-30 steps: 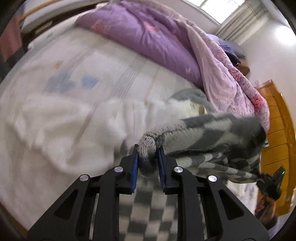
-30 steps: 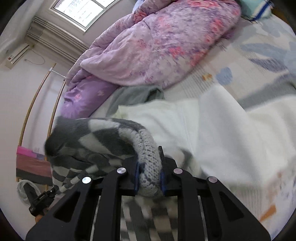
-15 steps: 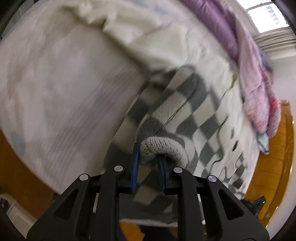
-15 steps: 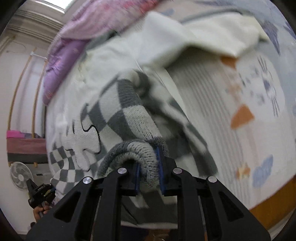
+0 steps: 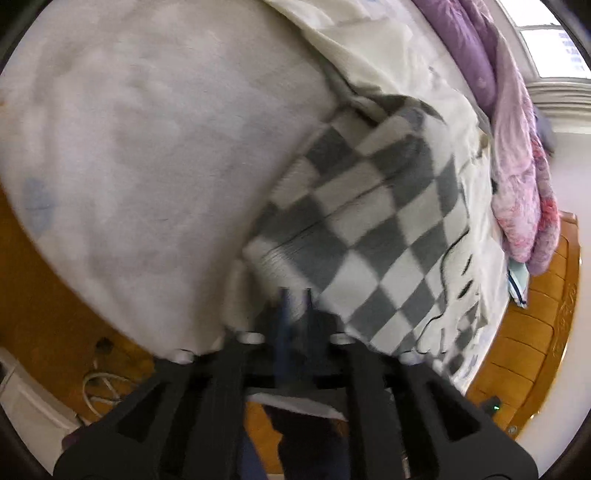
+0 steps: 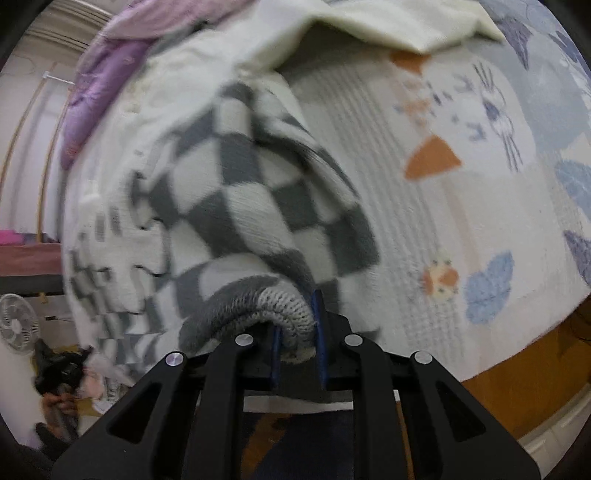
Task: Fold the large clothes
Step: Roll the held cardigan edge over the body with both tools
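Note:
A grey-and-white checkered knit sweater point(image 5: 369, 206) lies spread on the bed near its front edge. My left gripper point(image 5: 295, 306) is shut on the sweater's edge; the view is blurred. My right gripper point(image 6: 297, 328) is shut on a grey ribbed hem or cuff point(image 6: 280, 310) of the same sweater point(image 6: 240, 184), low at the bed's edge. A cream garment point(image 6: 388, 22) lies behind the sweater; it also shows in the left wrist view point(image 5: 354, 40).
The bed sheet point(image 6: 480, 184) is pale with animal prints. A purple-pink quilt point(image 5: 517, 147) is piled at the far side. Wooden headboard point(image 5: 535, 332) at right. A fan point(image 6: 16, 328) and a cable point(image 5: 99, 387) sit on the wooden floor.
Both grippers have swung the sweater down from mid-air and laid it flat on the bed, pulling back to the bed's front edge. Both still grip it.

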Available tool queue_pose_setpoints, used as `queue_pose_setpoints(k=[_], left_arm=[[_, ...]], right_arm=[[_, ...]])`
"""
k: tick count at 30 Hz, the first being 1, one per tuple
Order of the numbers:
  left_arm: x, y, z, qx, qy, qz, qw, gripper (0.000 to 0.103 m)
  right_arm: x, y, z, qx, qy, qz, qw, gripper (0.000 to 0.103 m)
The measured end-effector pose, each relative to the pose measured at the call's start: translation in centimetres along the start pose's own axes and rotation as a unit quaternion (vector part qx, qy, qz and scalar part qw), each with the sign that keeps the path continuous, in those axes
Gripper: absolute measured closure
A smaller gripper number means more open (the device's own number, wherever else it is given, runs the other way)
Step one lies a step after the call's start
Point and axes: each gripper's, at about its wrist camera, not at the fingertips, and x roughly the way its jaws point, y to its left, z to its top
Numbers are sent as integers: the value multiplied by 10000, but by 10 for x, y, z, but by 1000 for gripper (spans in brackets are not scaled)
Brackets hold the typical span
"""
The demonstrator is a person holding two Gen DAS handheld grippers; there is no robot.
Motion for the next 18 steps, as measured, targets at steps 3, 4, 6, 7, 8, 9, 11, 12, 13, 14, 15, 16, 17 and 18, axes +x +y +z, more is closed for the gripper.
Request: queue_pose_setpoints(k=[3, 4, 6, 7, 8, 9, 11, 12, 13, 14, 15, 16, 17, 18], left_arm=[[11, -1, 0, -145, -147, -111, 9997, 63], [12, 2, -2, -259, -182, -177, 9993, 59], [14, 10, -7, -561, -273, -319, 9975, 45], [15, 12, -9, -677, -290, -317, 9968, 45], [20, 15, -11, -792, -243, -408, 9957, 45], [24, 16, -11, -865, -206, -450, 9950, 45], [29, 15, -8, -969, -259, -529, 9935, 44], [32, 14, -7, -1059, -270, -583, 9923, 44], [35, 14, -7, -1123, -245, -638, 9913, 44], [37, 14, -7, -1227, -200, -712, 9897, 44], [37, 14, -8, -1266, -173, -767, 9888, 44], [37, 14, -8, -1261, -159, -778, 9888, 44], [37, 15, -9, -1253, -133, -775, 9890, 44], [38, 15, -9, -1270, -100, -803, 9886, 44]], right_arm=[[4, 2, -1, 117, 7, 10, 9999, 76], [1, 2, -3, 158, -11, 0, 9999, 68], [-6, -1, -7, 339, -43, -15, 9994, 53], [-9, -4, -10, 530, -13, 90, 9986, 50], [-11, -7, -12, 752, 20, 268, 9968, 50], [-12, -9, -14, 946, 49, 408, 9947, 50], [-11, -14, -24, 1465, 180, 733, 9863, 50], [-11, -16, -29, 1680, 241, 898, 9814, 50], [-12, -16, -33, 1812, 275, 973, 9782, 50], [-12, -20, -42, 1983, 352, 1019, 9742, 50], [-12, -21, -47, 2056, 409, 1005, 9726, 50], [-15, -24, -53, 2164, 466, 969, 9704, 49], [-17, -28, -59, 2316, 509, 1069, 9656, 49], [-18, -25, -59, 2424, 505, 1166, 9618, 48]])
